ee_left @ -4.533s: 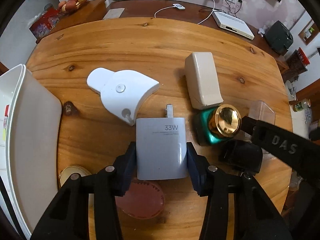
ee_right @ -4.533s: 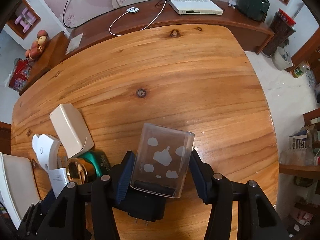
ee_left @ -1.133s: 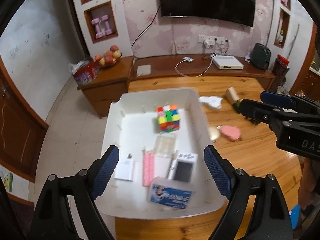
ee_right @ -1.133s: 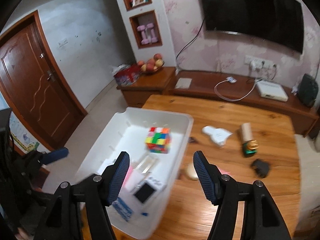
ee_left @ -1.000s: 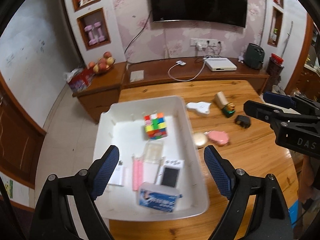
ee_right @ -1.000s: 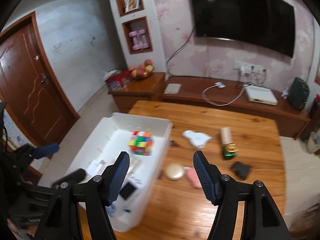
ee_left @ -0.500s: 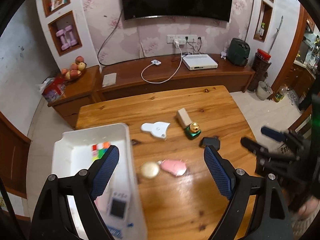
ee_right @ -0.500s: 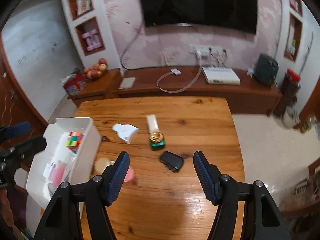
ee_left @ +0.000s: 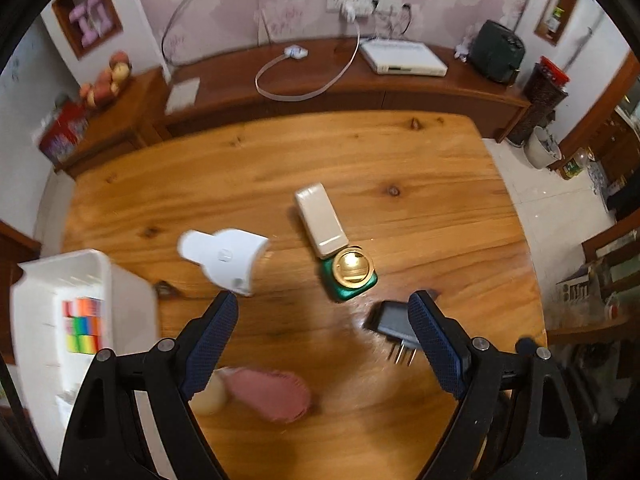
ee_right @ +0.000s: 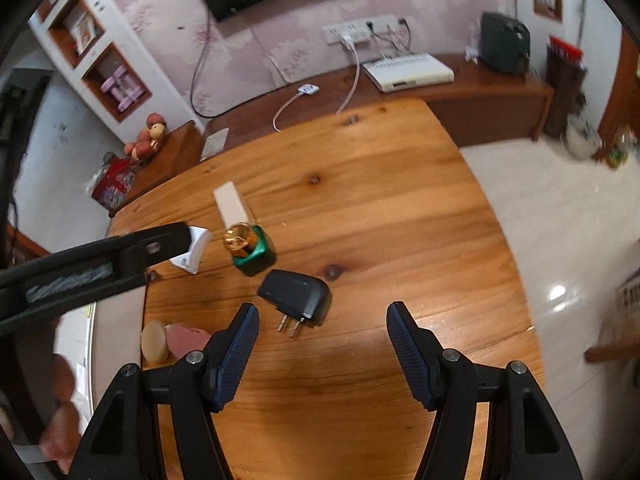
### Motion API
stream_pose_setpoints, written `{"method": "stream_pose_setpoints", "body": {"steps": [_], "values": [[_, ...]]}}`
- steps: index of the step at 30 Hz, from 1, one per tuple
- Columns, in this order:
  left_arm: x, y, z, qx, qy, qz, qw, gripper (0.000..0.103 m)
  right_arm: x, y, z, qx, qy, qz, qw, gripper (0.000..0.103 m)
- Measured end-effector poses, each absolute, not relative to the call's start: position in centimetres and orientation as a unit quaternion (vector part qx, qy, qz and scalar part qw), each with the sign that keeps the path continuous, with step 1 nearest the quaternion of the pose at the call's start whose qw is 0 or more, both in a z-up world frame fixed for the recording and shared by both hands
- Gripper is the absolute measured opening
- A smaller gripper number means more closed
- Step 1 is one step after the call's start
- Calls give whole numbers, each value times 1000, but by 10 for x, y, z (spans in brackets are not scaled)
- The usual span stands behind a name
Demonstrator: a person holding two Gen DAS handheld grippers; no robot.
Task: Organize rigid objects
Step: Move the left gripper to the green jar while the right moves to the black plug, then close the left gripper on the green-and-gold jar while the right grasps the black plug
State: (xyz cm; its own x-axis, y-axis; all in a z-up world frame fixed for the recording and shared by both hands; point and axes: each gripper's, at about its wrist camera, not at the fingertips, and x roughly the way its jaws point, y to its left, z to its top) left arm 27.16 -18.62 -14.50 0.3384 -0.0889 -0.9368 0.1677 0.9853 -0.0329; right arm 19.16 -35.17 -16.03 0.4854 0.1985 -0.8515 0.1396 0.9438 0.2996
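Left gripper (ee_left: 323, 338): jaws wide apart, nothing between the pads. Right gripper (ee_right: 322, 346): jaws parted, likewise empty. Both hang over the wooden table (ee_left: 420, 200).

The left wrist view alone shows the white bin (ee_left: 100, 264) at the left table edge, with a colour cube (ee_left: 82, 326) inside.

The right wrist view shows the black plug adapter (ee_right: 296, 292) whole – prongs toward the camera, just beyond the jaws – near the green bottle (ee_right: 252, 252) and beige case (ee_right: 232, 204).
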Motion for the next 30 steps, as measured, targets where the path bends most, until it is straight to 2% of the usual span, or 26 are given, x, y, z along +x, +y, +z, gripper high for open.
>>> {"method": "stream_pose_setpoints", "body": {"steps": [6, 10, 16, 18, 21, 30], "values": [[291, -195, -178, -29, 594, -61, 802, 88, 192, -359, -179, 194, 512, 17, 836, 67], [295, -205, -192, -22, 601, -37, 798, 86, 192, -360, -186, 199, 517, 16, 833, 67], [299, -209, -208, -15, 613, -19, 789, 66, 193, -359, -190, 206, 519, 17, 829, 67], [299, -207, -211, -16, 617, -18, 786, 54, 194, -357, -192, 206, 520, 18, 828, 67], [300, -201, -213, -23, 619, -28, 785, 49, 196, -354, -193, 210, 521, 21, 827, 67], [304, -188, -212, -19, 617, -54, 785, 48, 211, -339, -196, 230, 528, 29, 817, 67]]}}
